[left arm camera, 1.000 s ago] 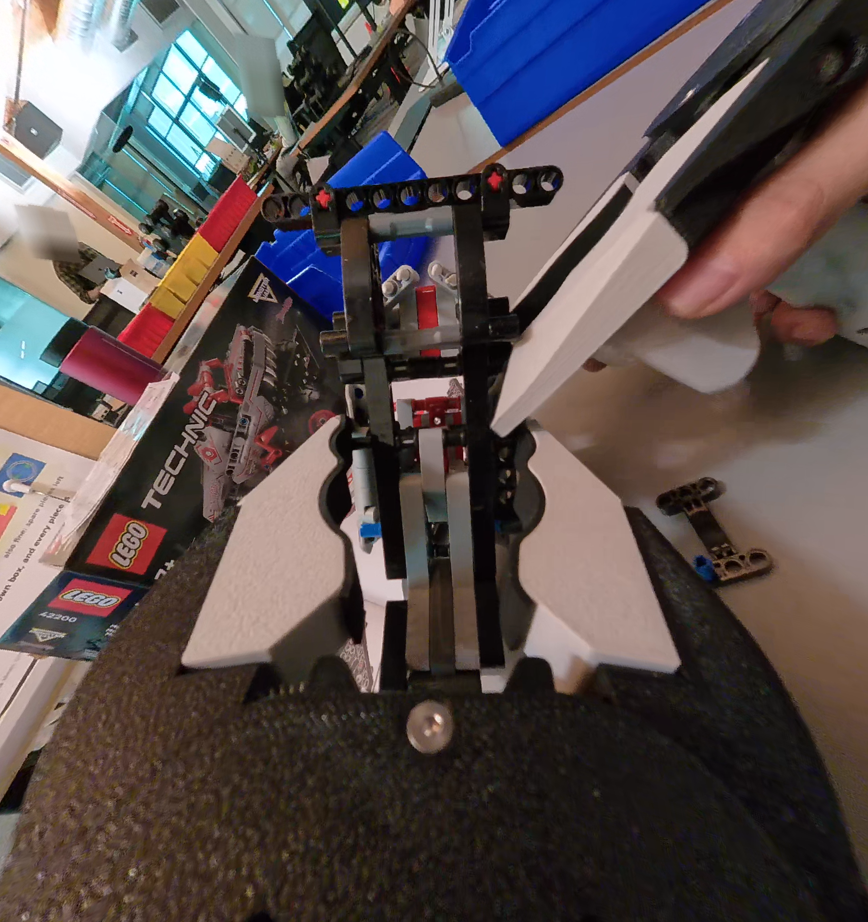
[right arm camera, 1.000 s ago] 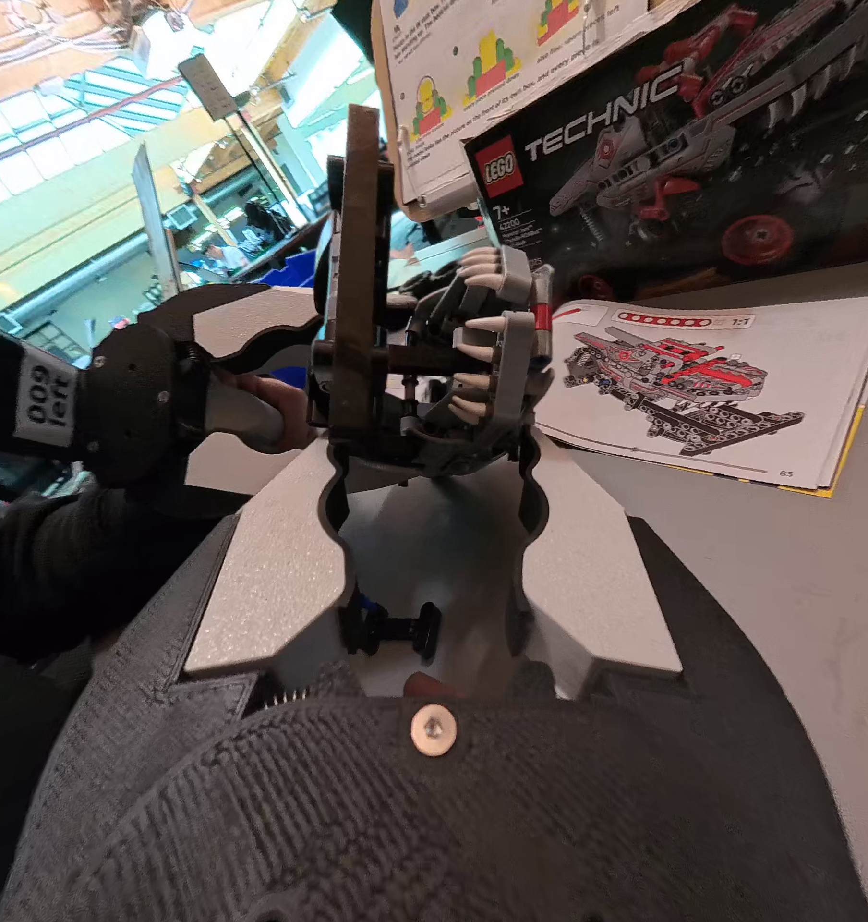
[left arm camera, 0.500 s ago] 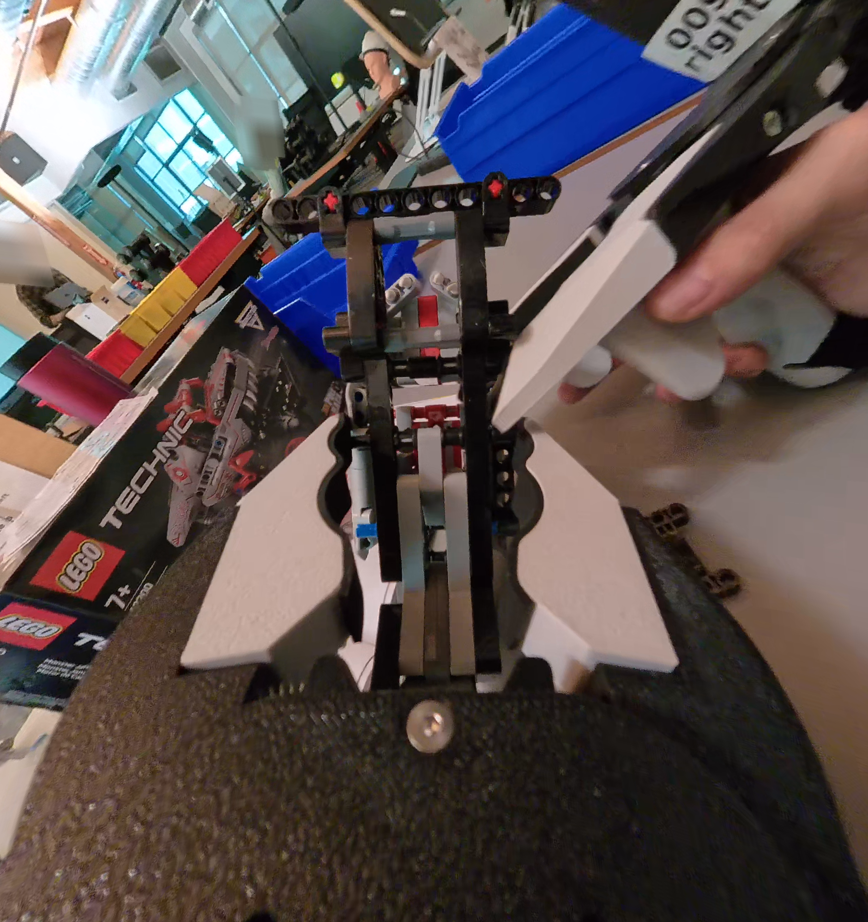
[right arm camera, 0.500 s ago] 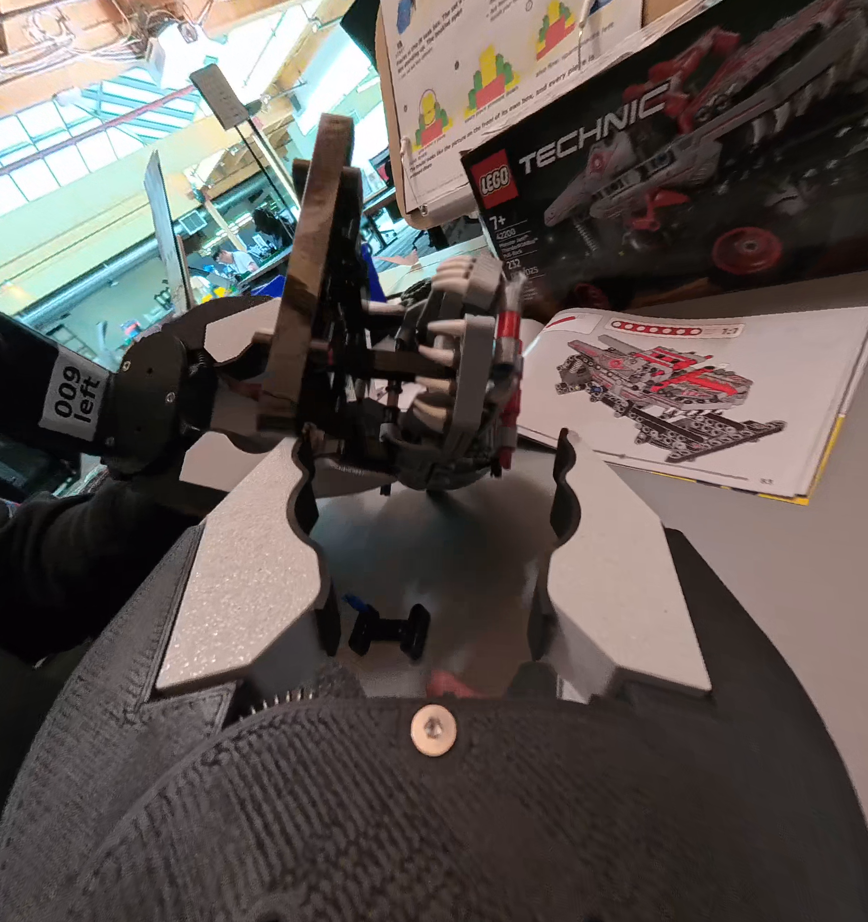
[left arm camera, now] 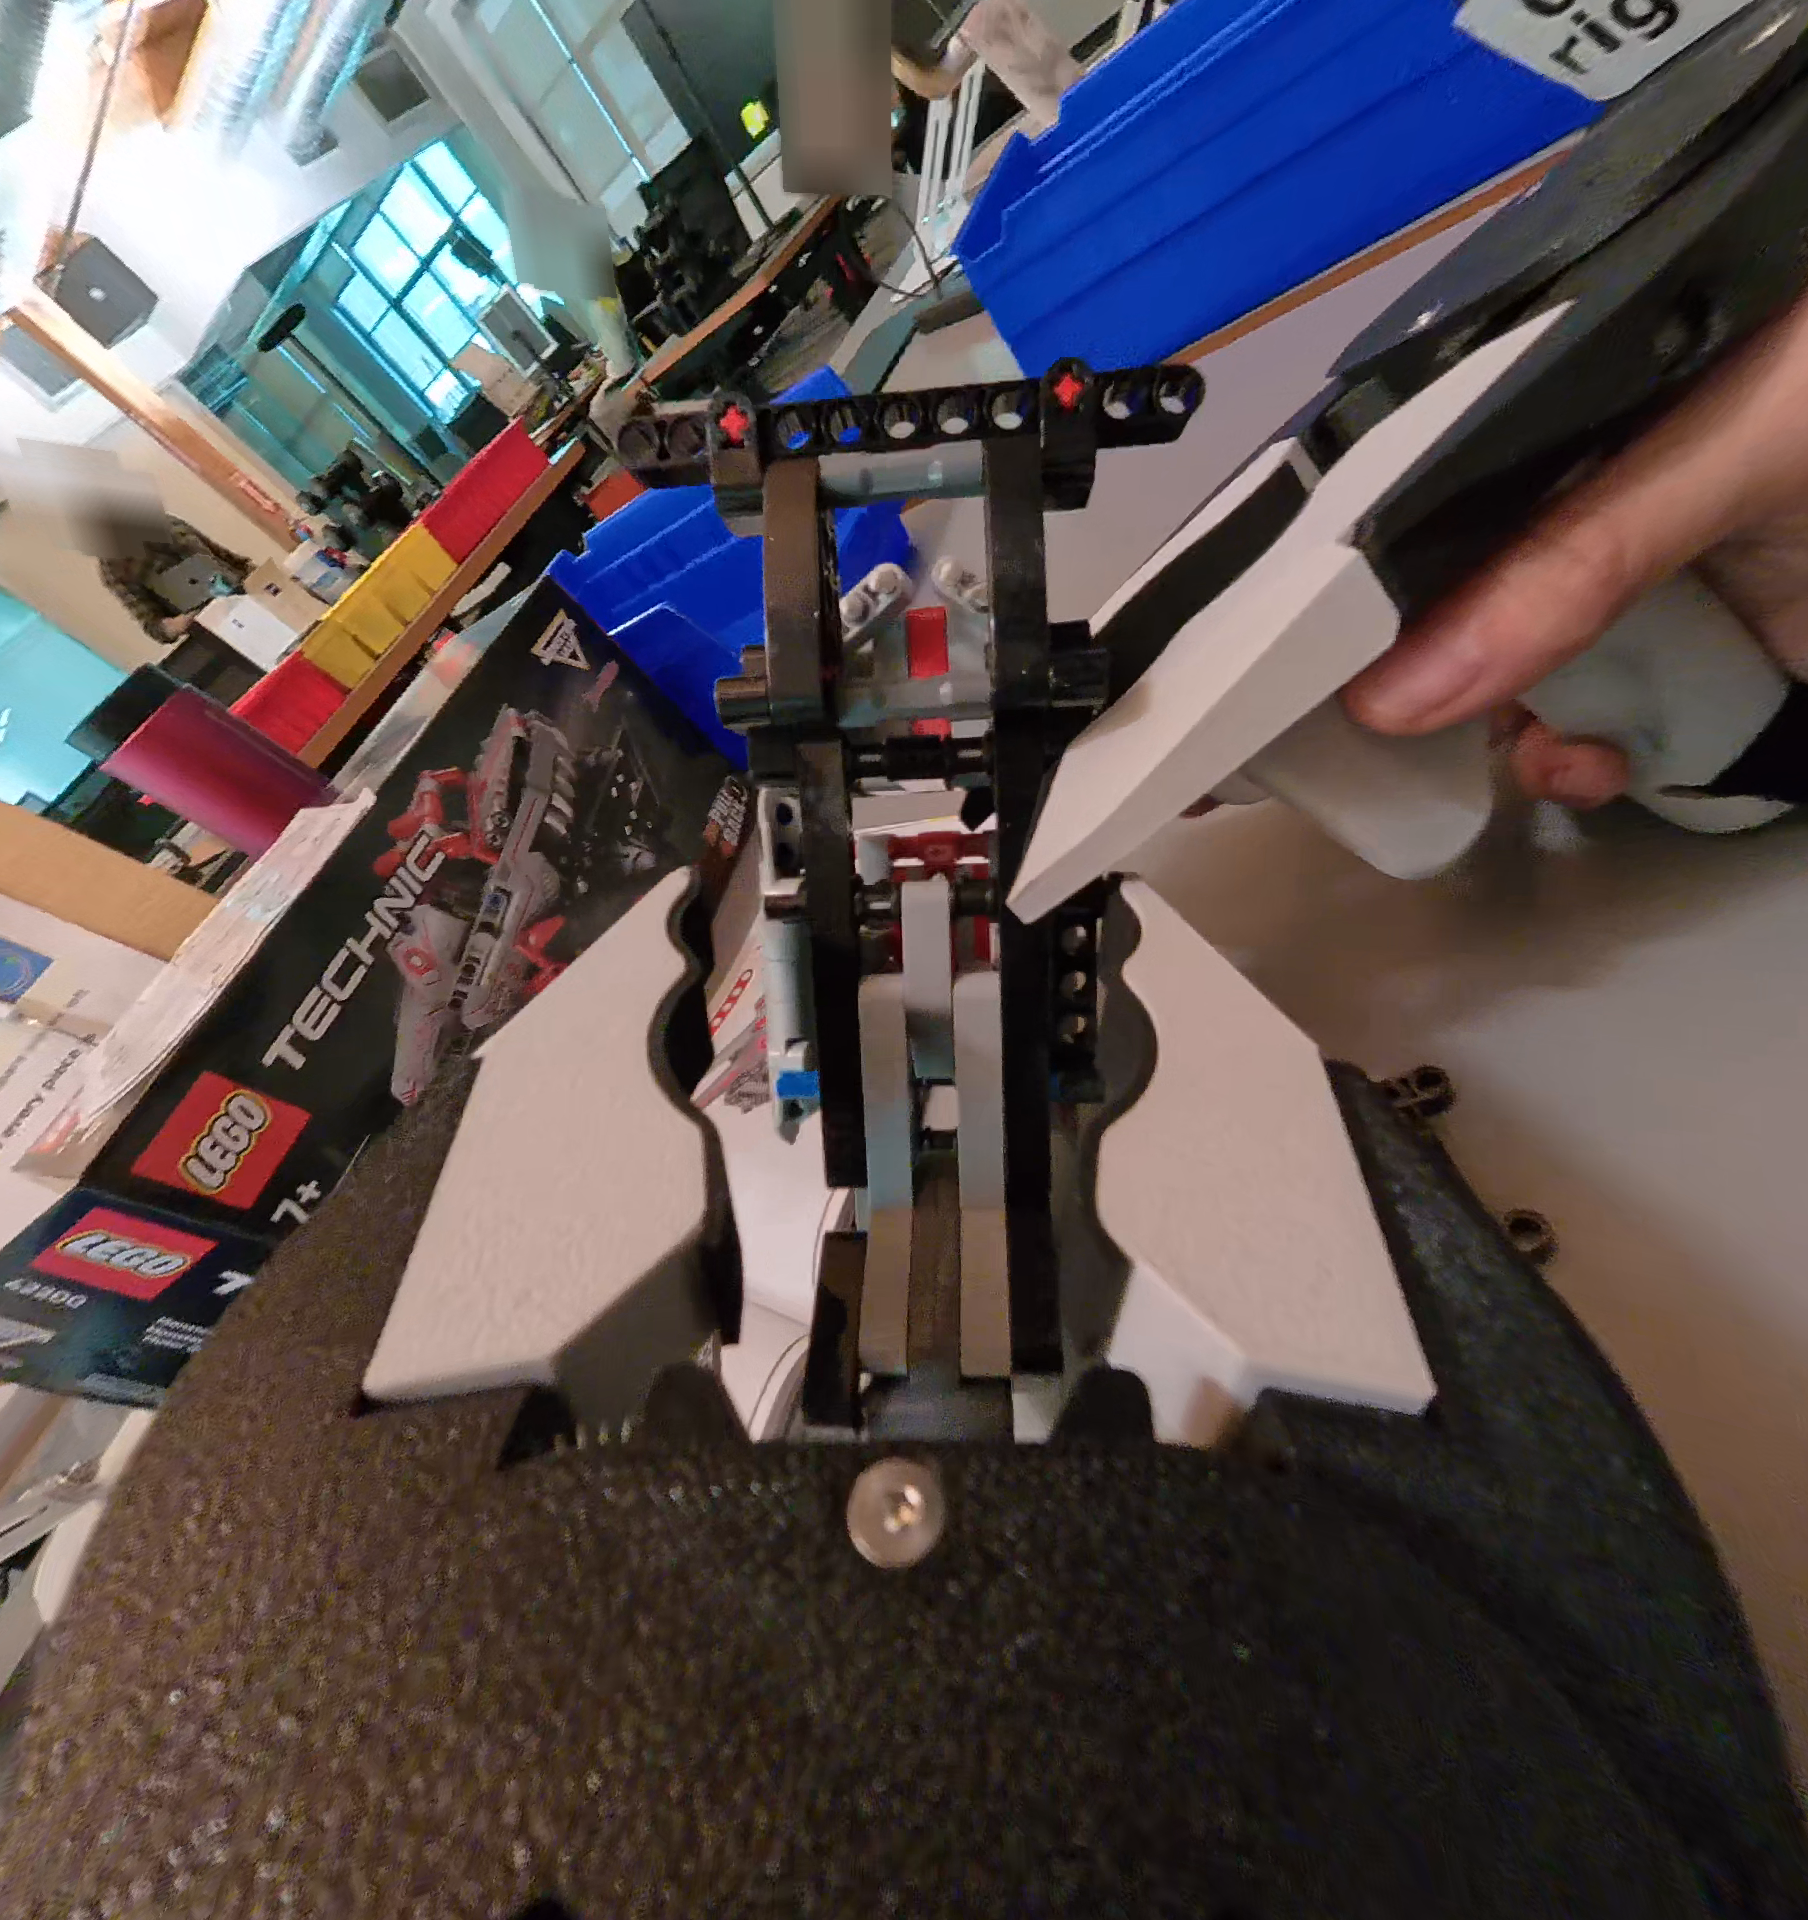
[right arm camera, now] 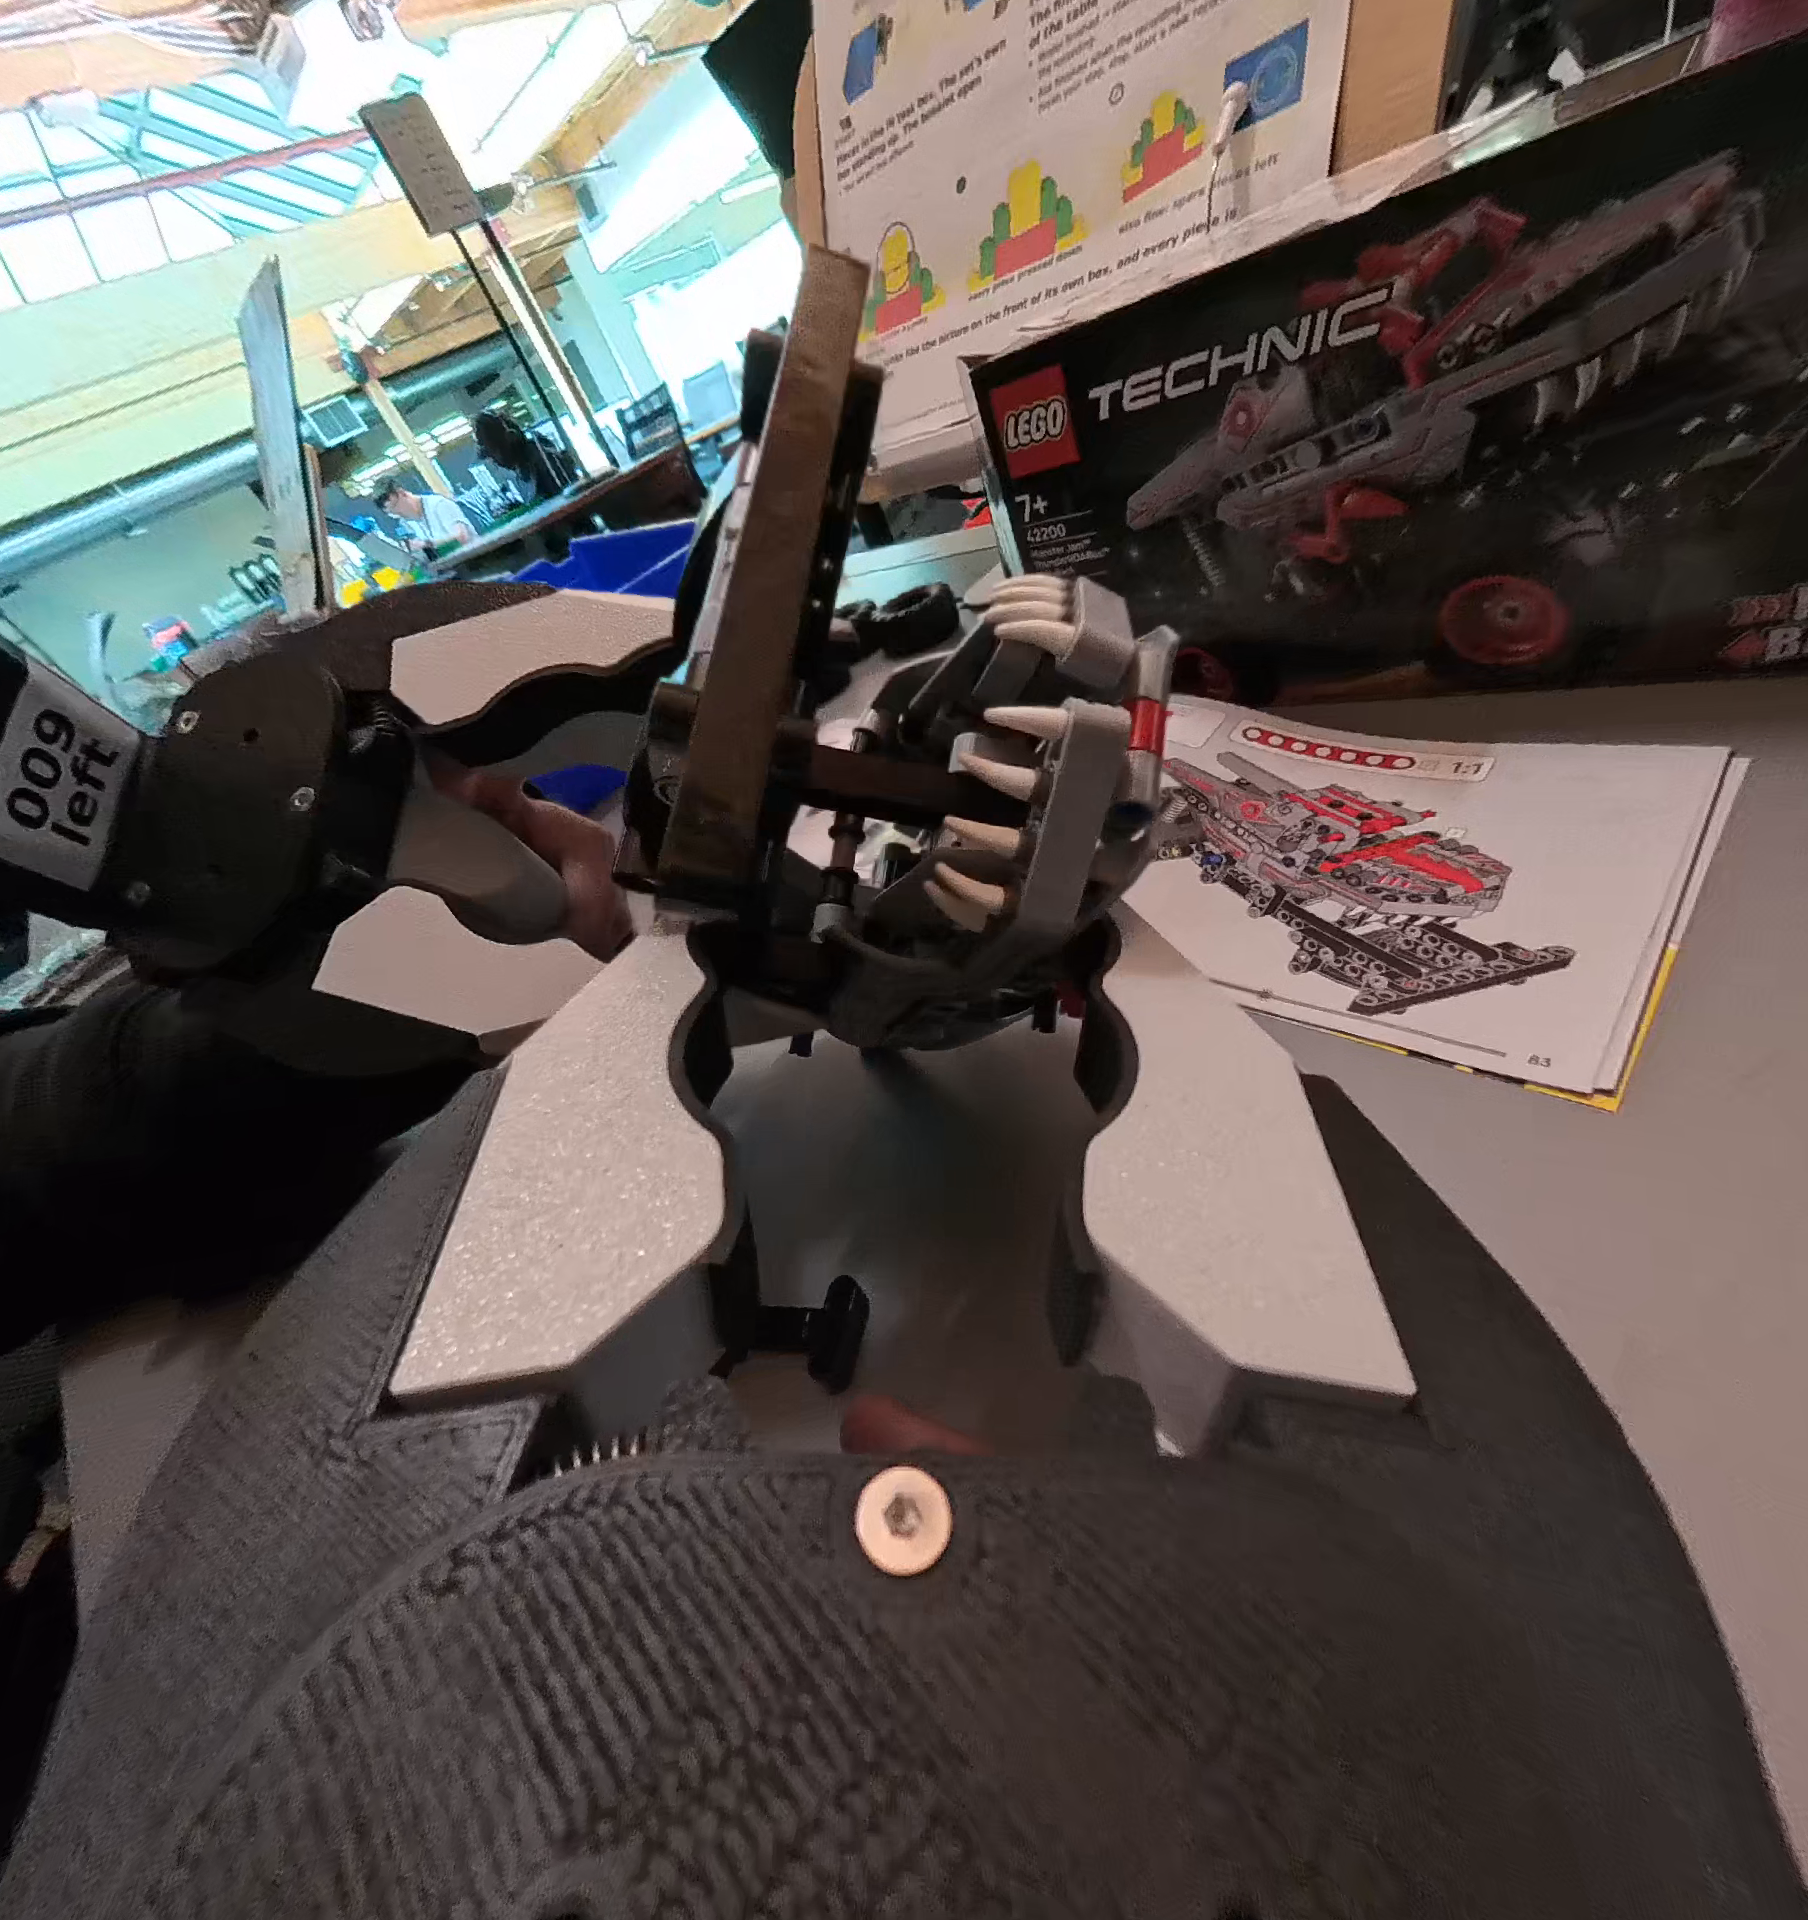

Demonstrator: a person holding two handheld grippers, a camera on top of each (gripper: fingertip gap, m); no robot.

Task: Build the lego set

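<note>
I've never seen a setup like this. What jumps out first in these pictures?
The half-built lego model held up above the grey table: a black frame with a grey jaw full of white teeth. The left tongs are clamped on its frame, while the right tongs close in around its toothed end. Behind it stand the set's dark box and, lying open, the instruction booklet.

Right tongs (right arm camera: 900, 997) gripping toothed lego model (right arm camera: 983, 810), left tongs (right arm camera: 609, 707) clamping its frame
</note>
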